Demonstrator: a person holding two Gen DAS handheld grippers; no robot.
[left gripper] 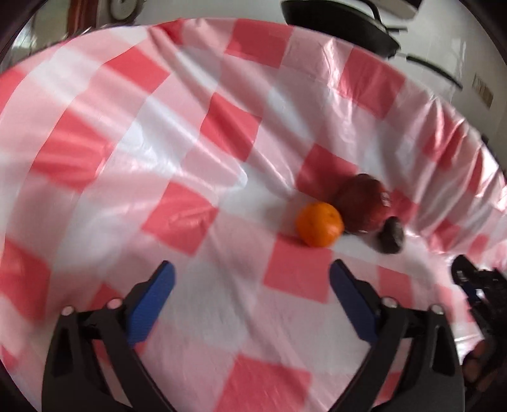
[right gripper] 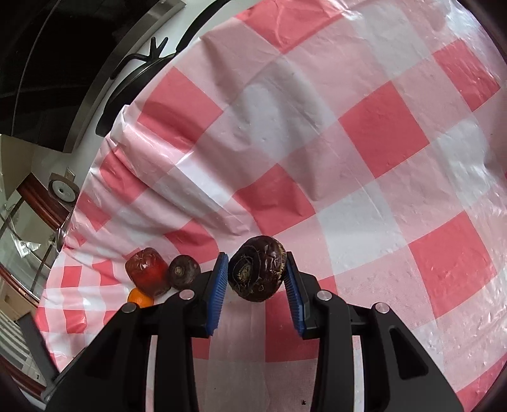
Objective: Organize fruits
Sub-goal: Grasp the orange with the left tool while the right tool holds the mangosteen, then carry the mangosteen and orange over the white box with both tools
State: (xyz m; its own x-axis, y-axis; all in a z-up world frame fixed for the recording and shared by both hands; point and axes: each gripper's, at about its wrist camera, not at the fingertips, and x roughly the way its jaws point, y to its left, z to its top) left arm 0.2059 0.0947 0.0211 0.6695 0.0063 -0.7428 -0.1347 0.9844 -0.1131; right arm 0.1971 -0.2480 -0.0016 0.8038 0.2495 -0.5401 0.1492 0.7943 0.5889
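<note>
In the right wrist view my right gripper (right gripper: 256, 272) is shut on a large dark purple round fruit (right gripper: 257, 268), held between its blue pads just above the checked cloth. To its left a red wrinkled fruit (right gripper: 146, 269), a small dark fruit (right gripper: 183, 271) and an orange (right gripper: 140, 298) lie grouped together. In the left wrist view my left gripper (left gripper: 252, 286) is open and empty above the cloth. The orange (left gripper: 319, 224), the red fruit (left gripper: 362, 202) and the small dark fruit (left gripper: 392, 236) lie ahead and to the right of it, touching one another.
A red, pink and white checked tablecloth (left gripper: 177, 133) covers the table; it also fills the right wrist view (right gripper: 380, 142). A black chair (left gripper: 342, 25) stands beyond the far edge. The right gripper's body shows at the right edge of the left wrist view (left gripper: 478, 294).
</note>
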